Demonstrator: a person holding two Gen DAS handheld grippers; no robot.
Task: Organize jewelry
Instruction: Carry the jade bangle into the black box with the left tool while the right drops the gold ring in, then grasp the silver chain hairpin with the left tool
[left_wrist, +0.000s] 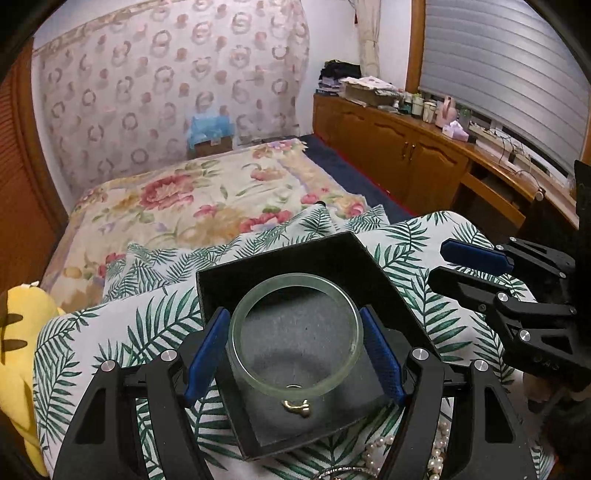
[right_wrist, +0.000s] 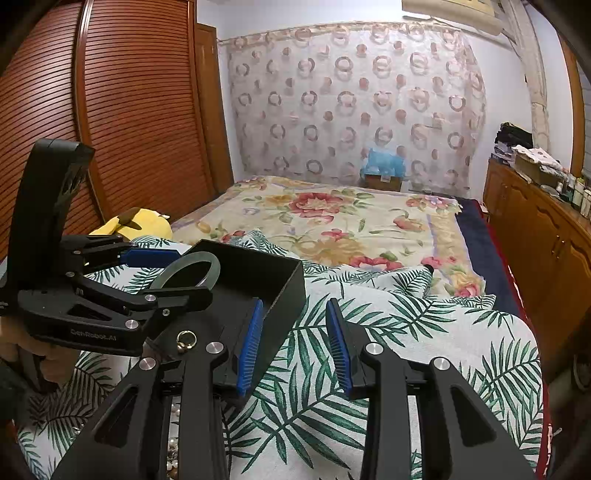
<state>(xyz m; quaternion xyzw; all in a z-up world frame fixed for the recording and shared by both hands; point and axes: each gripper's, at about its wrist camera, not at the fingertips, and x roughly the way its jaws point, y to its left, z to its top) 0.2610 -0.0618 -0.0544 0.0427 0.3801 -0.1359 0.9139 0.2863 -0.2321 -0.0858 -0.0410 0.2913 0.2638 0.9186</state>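
I am gripping the pale green bangle (left_wrist: 295, 334) between my left gripper's (left_wrist: 295, 347) blue pads, holding it over the black box (left_wrist: 343, 254), where a gold ring (left_wrist: 295, 406) is lying. My right gripper (right_wrist: 295, 343) is hovering beside the box over the leaf-print cloth (right_wrist: 424, 332), jaws apart and holding nothing.

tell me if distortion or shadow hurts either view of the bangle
Left wrist view: the bangle is sharp and evenly lit between the left gripper fingers, over the box; fisheye bending only shows toward the edges. Right wrist view: the left gripper hides part of the bangle.
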